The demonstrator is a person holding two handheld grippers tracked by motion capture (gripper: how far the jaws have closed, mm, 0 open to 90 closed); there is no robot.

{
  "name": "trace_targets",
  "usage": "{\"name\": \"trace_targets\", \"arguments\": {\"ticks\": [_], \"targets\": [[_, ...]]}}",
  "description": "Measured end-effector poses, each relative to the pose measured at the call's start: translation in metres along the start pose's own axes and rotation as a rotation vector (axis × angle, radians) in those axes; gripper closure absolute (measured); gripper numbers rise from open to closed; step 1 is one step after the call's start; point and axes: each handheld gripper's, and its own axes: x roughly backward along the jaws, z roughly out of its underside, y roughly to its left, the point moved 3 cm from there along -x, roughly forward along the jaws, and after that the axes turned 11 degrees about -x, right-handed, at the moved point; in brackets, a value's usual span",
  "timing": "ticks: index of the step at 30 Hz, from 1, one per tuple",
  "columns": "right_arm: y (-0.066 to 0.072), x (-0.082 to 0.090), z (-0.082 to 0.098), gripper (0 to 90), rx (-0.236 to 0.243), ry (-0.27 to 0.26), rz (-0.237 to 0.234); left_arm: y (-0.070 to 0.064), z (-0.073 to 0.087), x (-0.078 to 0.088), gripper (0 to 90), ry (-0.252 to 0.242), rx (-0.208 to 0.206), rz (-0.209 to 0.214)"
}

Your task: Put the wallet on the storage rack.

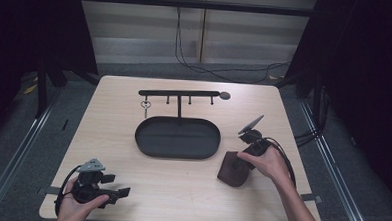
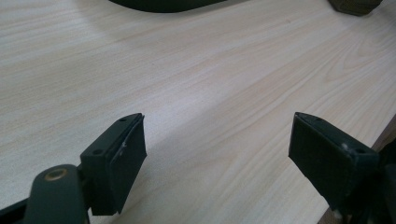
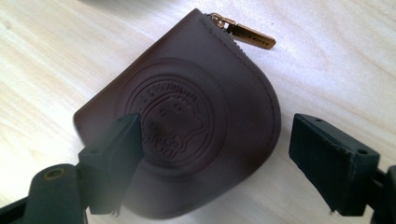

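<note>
A brown leather coin pouch [image 1: 233,169] [image 3: 196,116] with an embossed round stamp and a gold zip pull [image 3: 243,31] lies flat on the wooden table [image 1: 132,153], right of the tray. My right gripper [image 1: 241,151] [image 3: 215,154] hovers just over the pouch with its jaws wide apart; one jaw overlaps the pouch's left part, the other stands over bare wood, and neither pad presses on it. My left gripper [image 1: 116,186] [image 2: 217,158] rests near the front left corner, open, with only bare wood between its jaws.
A black oval tray [image 1: 177,137] sits mid-table, with a black key rack [image 1: 178,93] standing behind it and a key ring [image 1: 145,106] hanging from its left hook. Cables run across the floor beyond the table. The table's front edge is close to my left gripper.
</note>
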Motion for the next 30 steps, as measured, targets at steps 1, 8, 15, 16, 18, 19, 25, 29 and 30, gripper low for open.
{"name": "trace_targets", "arguments": {"ticks": [1, 8, 15, 16, 18, 19, 25, 29, 30], "targets": [[0.000, -0.002, -0.001, 16.5, 0.004, 0.008, -0.002, 0.000, 0.000, 0.000, 18.8, 0.000, 0.001, -0.001], [-0.001, -0.009, -0.006, 17.0, -0.001, 0.036, -0.019, 0.001, 0.000, 0.000, 18.8, 0.005, 0.002, -0.008], [-0.004, -0.012, -0.008, 21.5, -0.021, 0.061, -0.087, 0.001, 0.000, 0.000, 18.8, 0.008, 0.002, -0.006], [-0.005, -0.012, -0.008, 21.5, -0.026, 0.067, -0.095, 0.001, 0.000, 0.000, 18.8, 0.006, 0.002, -0.005], [-0.005, -0.012, -0.008, 21.9, -0.026, 0.069, -0.097, 0.001, 0.000, 0.000, 18.8, 0.007, 0.002, -0.005], [-0.005, -0.012, -0.008, 22.6, -0.029, 0.071, -0.096, 0.000, 0.000, 0.000, 18.8, 0.006, 0.003, -0.004], [-0.004, -0.011, -0.008, 25.6, -0.027, 0.069, -0.086, 0.001, 0.000, 0.001, 18.8, 0.005, 0.000, -0.003], [-0.002, -0.009, -0.007, 28.1, -0.024, 0.059, -0.062, 0.001, 0.001, 0.001, 19.1, 0.011, 0.001, -0.008], [-0.002, -0.008, -0.007, 29.6, -0.026, 0.056, -0.059, 0.001, 0.001, 0.001, 19.6, 0.014, 0.001, -0.012]]}}
